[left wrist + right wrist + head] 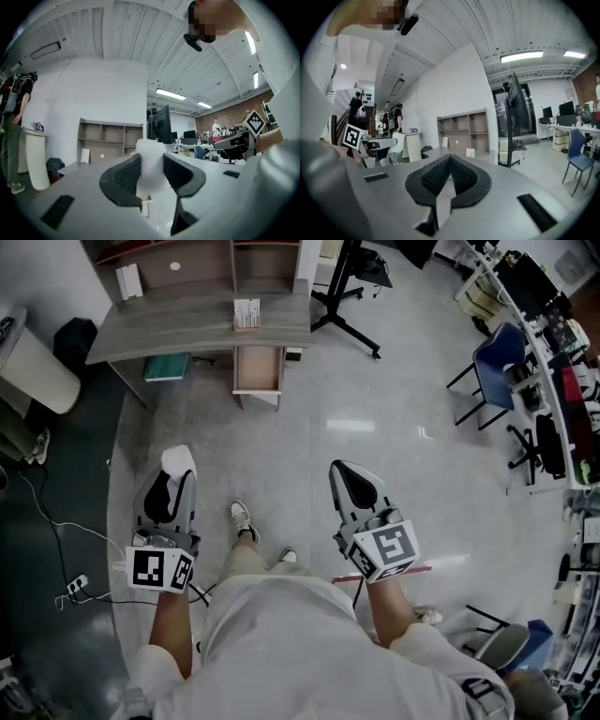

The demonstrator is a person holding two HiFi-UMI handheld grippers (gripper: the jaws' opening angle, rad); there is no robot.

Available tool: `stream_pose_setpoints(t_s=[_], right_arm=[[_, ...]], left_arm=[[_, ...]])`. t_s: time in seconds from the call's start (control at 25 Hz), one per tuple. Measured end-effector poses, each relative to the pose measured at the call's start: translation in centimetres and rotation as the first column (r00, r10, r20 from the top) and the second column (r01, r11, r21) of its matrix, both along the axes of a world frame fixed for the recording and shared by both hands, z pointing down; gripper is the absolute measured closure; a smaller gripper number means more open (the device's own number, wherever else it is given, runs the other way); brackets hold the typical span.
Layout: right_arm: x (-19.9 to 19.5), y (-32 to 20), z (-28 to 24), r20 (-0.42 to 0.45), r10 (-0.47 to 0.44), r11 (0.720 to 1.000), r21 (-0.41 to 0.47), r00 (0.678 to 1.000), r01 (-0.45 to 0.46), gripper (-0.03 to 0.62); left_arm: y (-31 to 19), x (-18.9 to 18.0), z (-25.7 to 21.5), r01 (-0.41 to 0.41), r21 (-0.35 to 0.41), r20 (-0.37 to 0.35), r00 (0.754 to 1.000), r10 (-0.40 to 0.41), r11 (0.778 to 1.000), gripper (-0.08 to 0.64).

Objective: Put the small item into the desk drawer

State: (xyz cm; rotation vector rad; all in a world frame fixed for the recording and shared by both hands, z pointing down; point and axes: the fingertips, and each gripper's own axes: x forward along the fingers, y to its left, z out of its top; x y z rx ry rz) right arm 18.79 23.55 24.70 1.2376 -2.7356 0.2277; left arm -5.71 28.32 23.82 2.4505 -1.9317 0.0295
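My left gripper [176, 468] is shut on a small white fluffy item [178, 460], held out in front of the person at about waist height. In the left gripper view the white item [151, 161] fills the gap between the two dark pads [123, 178]. My right gripper [343, 471] is held level beside it, its jaws shut with nothing in them; in its own view the right gripper [449, 158] shows pads pressed together. Ahead across the floor stands the grey desk [187, 329], its wooden drawer [258, 368] pulled open toward me.
A shelf unit [202, 263] sits on the desk's back, a small striped box [247, 313] near its front edge. A black monitor stand [347, 296] is right of the desk, a blue chair [497, 357] further right. Cables and a power strip [75, 585] lie at left.
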Motion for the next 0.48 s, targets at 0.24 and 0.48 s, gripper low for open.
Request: stream_pose_setpoints(t_s=[0.24,0.48], right_arm=[[-2.3,-6.4,0.9,-0.024,0.036,0.999,-0.018,0.999,-0.036,0.594],[-7.3,-14.1,0.2,-0.051,0.042,0.999,-0.017,0.998,-0.043,0.595]], left_arm=[[-7.5,-2.2,1.9,-0.041,-0.021,-0.031,0.999,0.041,0.999,0.402],[-15.1,-6.6,1.7,-0.070,-0.014,-0.017,0.997,0.070,0.997,0.402]])
